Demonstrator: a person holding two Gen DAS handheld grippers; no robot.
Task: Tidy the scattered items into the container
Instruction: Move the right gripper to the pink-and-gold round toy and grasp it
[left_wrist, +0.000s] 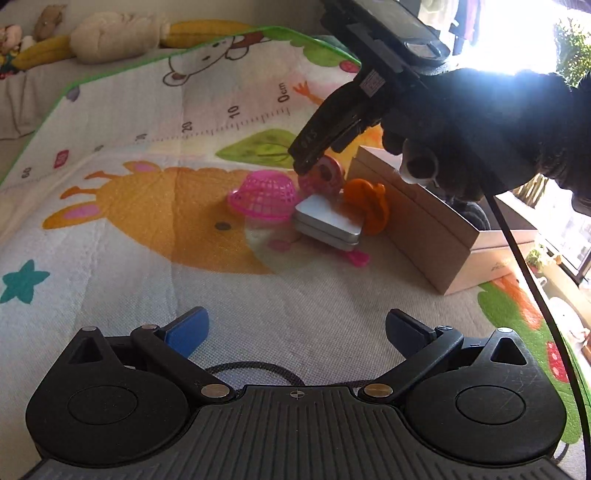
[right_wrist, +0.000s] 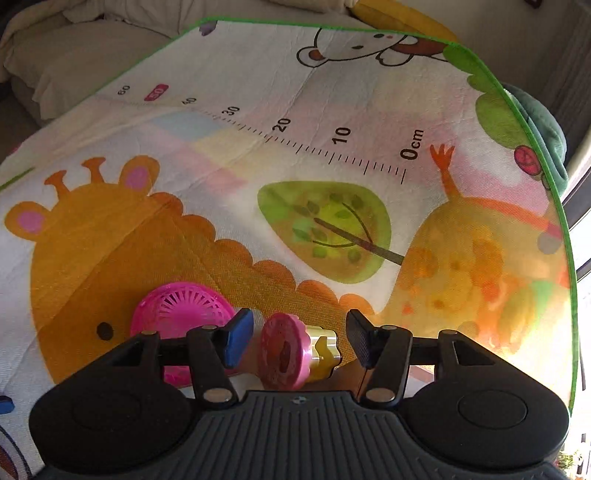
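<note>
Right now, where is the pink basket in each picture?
Left wrist view: the pink basket sits mid-picture, upside down, left of the silver tin.
Right wrist view: low and left, behind the blue finger pad.
Shared landmark: the mat's printed ruler.

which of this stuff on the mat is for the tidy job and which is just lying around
For the job:
- box
- pink basket
- tin
- orange toy
- pink and yellow toy, between the fingers of the right gripper
- pink bit on the mat

Just lying about:
- mat
- plush toys along the far edge
</note>
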